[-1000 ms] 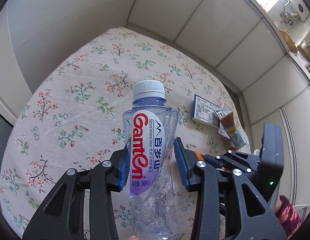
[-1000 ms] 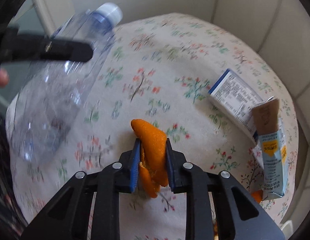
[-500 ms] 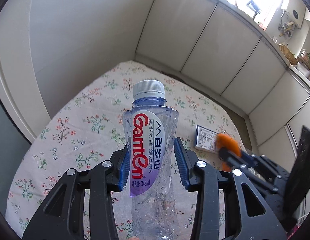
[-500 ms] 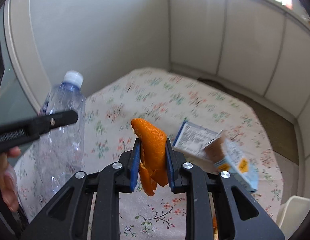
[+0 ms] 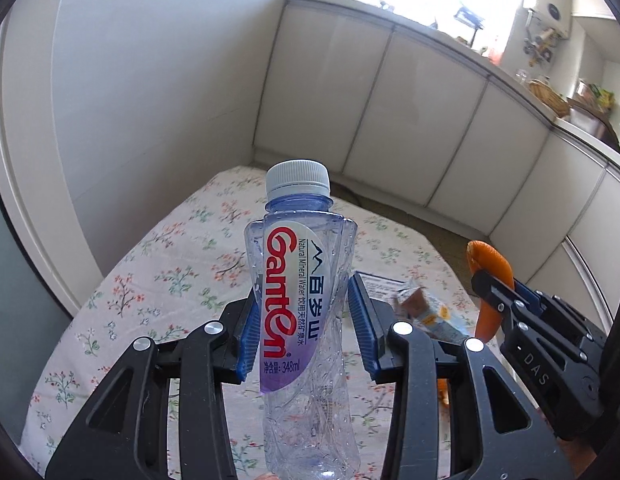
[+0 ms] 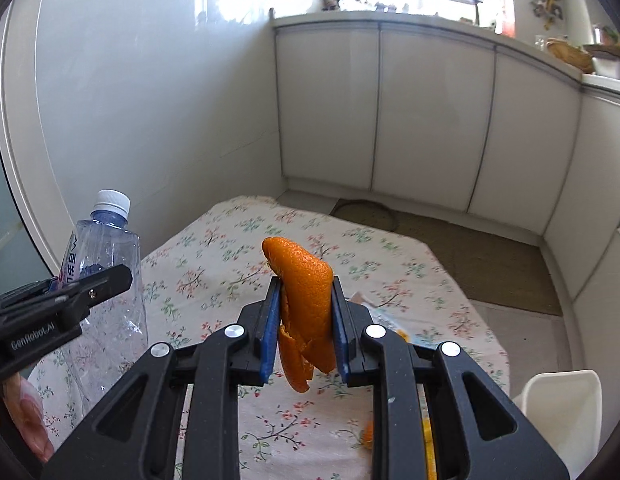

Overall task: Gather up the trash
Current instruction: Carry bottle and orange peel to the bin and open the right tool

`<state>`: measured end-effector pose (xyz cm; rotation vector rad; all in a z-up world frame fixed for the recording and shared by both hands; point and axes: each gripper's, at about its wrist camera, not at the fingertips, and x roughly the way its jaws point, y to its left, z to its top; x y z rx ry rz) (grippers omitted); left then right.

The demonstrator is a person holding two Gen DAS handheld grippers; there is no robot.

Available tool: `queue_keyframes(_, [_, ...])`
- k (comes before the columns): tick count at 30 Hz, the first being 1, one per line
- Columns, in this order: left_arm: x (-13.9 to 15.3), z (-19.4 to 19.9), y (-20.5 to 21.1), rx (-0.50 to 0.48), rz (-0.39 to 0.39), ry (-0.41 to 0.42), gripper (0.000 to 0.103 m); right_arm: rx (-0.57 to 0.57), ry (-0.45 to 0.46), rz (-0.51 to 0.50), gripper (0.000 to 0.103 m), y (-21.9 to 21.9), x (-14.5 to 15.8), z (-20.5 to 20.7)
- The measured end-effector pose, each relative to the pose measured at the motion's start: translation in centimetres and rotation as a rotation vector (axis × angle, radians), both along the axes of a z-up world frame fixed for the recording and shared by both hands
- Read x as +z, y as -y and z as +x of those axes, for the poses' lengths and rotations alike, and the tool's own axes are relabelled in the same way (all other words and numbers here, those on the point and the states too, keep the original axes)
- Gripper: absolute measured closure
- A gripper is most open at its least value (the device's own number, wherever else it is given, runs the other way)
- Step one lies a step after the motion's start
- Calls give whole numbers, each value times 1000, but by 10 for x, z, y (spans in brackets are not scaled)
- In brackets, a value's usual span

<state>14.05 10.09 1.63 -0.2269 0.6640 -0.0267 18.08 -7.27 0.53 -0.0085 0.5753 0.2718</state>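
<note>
Table (image 5: 158, 280) with floral cloth dropped lower in both views versus a second earlier: both hands lifted clear. Left gripper (image 5: 306, 328) stayed clenched on empty water bottle (image 5: 298, 300), upright, off cloth. Right gripper (image 6: 304, 320) kept orange peel (image 6: 306, 304) pinched, airborne. Carton (image 5: 426, 312) remained on cloth. White bin (image 6: 562, 412) at table's right edge, probably drop-off next.

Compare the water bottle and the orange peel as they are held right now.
The water bottle is clear, crinkled plastic with a white cap and a red-lettered label; the orange peel is opaque orange and folded. The bottle stands upright in the left gripper with wide-set jaws; the peel hangs limp in the right gripper, whose jaws sit close together. Both are clamped above the floral tablecloth.
</note>
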Motion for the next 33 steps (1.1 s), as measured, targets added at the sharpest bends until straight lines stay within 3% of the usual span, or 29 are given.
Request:
queue_keyframes(8, [13,-5,31,-34,1,36,64,-67,61,24,80,38,22,-21])
queue_keyframes(23, [28,-12,122,-165,30,62,65,-255,90,93,80,153,38,-55])
queue_keyframes(33, [21,-14,187,-264,38,42,68,-451,-2,100,80,239,14,-66])
